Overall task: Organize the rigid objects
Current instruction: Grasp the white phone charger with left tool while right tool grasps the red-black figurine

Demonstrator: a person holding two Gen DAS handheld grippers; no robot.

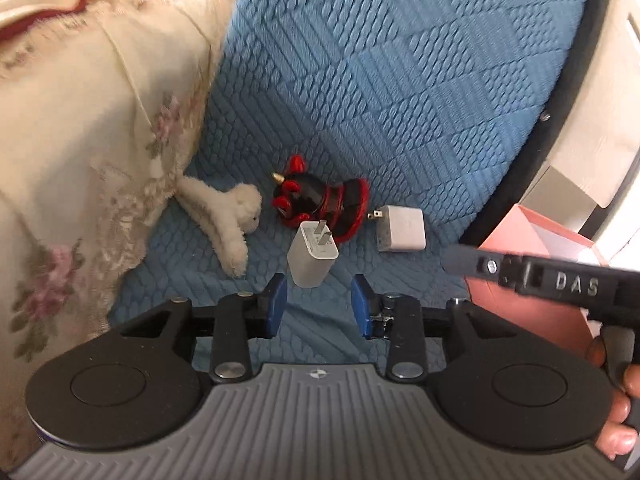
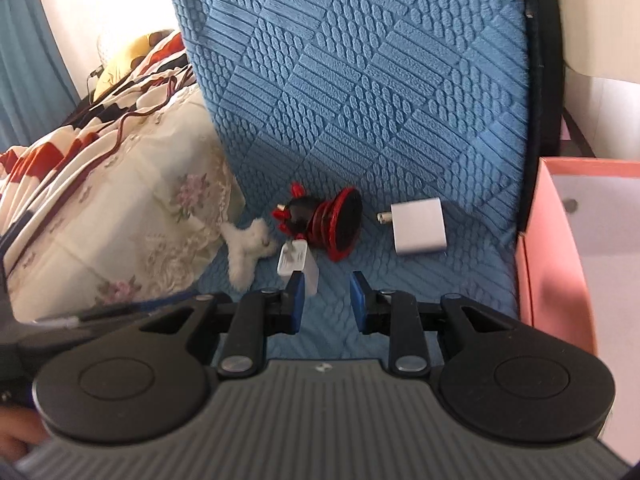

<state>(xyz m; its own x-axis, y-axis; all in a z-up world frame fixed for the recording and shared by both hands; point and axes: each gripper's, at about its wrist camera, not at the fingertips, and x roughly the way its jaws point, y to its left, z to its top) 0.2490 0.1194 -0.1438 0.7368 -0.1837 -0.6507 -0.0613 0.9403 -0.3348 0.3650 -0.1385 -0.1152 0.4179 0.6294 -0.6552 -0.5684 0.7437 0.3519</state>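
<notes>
On the blue quilted cover (image 1: 400,80) lie a white charger plug (image 1: 313,254), a second, squarer white charger (image 1: 401,228), a red and black toy figure (image 1: 320,200) and a small white plush toy (image 1: 228,220). My left gripper (image 1: 319,306) is open and empty, just short of the first charger. My right gripper (image 2: 326,303) is open and empty; the first charger (image 2: 298,266) sits by its left finger, the square charger (image 2: 418,226) and the toy figure (image 2: 320,220) lie ahead. A pink box (image 2: 560,260) stands open at the right.
A cream floral blanket (image 1: 80,180) covers the left side, touching the plush toy. The right gripper's black body (image 1: 560,284) crosses the pink box (image 1: 532,280) in the left wrist view. A white cabinet (image 1: 600,120) stands behind the cover's dark edge.
</notes>
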